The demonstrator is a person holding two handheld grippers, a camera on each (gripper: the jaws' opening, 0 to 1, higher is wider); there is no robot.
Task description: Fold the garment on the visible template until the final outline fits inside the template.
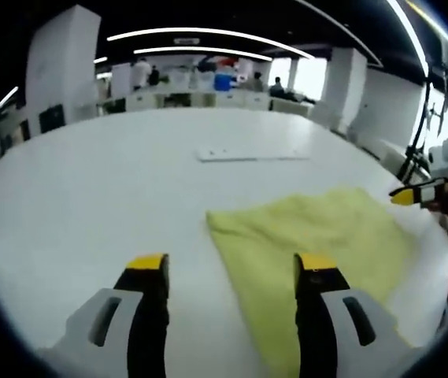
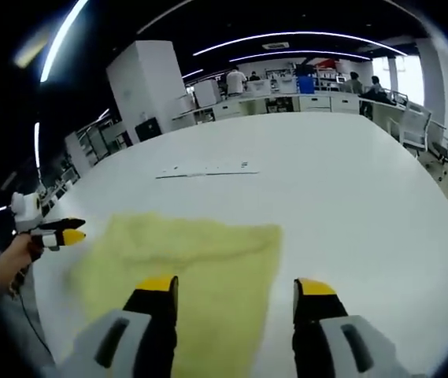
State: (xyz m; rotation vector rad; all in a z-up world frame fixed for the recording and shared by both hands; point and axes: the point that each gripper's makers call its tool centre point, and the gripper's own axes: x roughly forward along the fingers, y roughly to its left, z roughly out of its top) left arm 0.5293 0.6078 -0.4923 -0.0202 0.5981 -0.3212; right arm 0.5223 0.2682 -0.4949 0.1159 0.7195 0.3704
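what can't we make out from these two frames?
- Near part of the yellow-green cloth garment: in the left gripper view hidden behind the left gripper; in the right gripper view behind the right gripper.
- Flat white template sheet on the white table: too small and low-contrast to trace its outline.
- Fold state of the garment: layers not readable.
- The other gripper's jaw opening in each view: too small.

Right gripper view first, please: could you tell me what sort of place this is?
Probably an open-plan office or lab: a large white table holding a yellow garment, desks with people behind, and long ceiling light strips.
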